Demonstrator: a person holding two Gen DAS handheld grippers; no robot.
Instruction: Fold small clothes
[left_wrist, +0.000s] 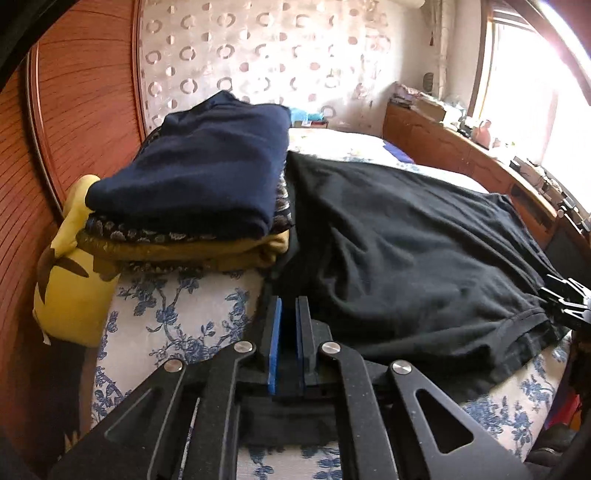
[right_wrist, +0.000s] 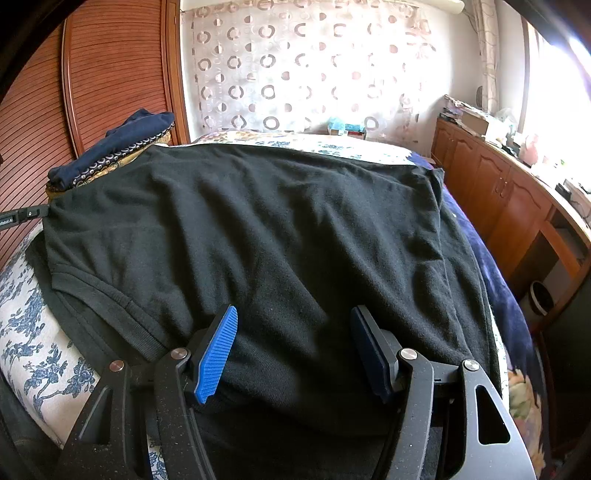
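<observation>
A black knit cotton T-shirt (right_wrist: 258, 229) lies spread across the bed's white sheet printed with blue flowers (left_wrist: 177, 314), softly wrinkled, its ribbed collar (right_wrist: 99, 291) turned toward the near left edge in the right wrist view. Just beside it, at the bed's left side, sits a stack of folded clothes (left_wrist: 192, 192) — a navy piece on top, a patterned one and a mustard one beneath — with a yellow plush toy (left_wrist: 70, 280) squeezed against the stack.

The left gripper (left_wrist: 288, 343) has its blue-padded jaws drawn nearly together, only a slim gap between them, and dark fabric from the T-shirt's edge appears to run down through that gap; the pinch looks like a grasp on the cloth, though the contact itself is in shadow.

The right gripper (right_wrist: 295, 350) stands with jaws wide apart — released, low over the T-shirt's near hem, the black cloth spanning the space between the pads without being squeezed.
</observation>
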